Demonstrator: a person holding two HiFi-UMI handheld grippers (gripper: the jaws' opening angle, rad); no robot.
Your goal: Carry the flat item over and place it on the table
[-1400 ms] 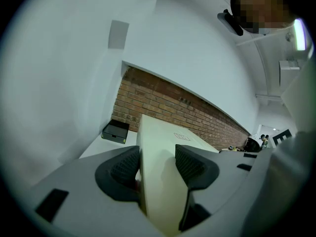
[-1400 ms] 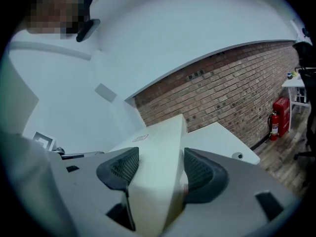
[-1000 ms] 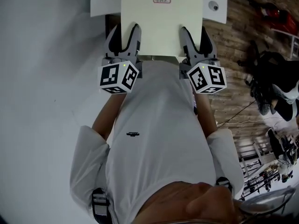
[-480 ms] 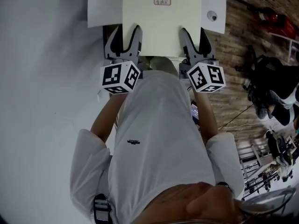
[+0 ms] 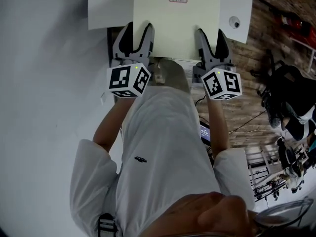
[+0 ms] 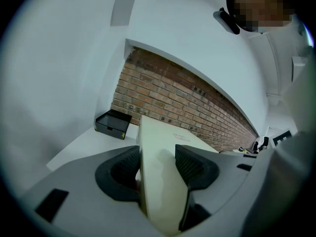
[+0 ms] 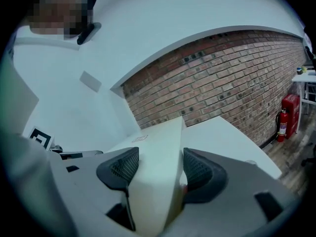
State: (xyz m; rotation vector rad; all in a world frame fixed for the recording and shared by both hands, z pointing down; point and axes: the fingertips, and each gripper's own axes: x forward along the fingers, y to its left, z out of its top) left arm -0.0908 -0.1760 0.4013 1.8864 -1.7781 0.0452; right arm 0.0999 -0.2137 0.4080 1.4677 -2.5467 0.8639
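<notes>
Two grippers share the load, one at each near corner of the flat item (image 5: pixel 177 23), a pale cream board with a small label near its far end. At the left, the left gripper (image 5: pixel 137 36) is clamped on the board's near edge; its own view shows the slab filling the gap between both pads. A small black box (image 6: pixel 113 124) sits far back on the white worktop (image 5: pixel 106 9), off to that side. The board's far part reaches out over the worktop, while its near edge and both grippers hang short of the worktop's edge, in front of the person's body. Whether the far end touches the surface cannot be told. At the right, the right gripper (image 5: pixel 211 38) is likewise clenched on the board, and a small round object (image 5: pixel 234 22) lies on the worktop just beside the board's right edge.

The carry looks nearly over, with placement next. That calls for bringing the board further forward, lowering both ends level, clear of the round object, and only then opening.
</notes>
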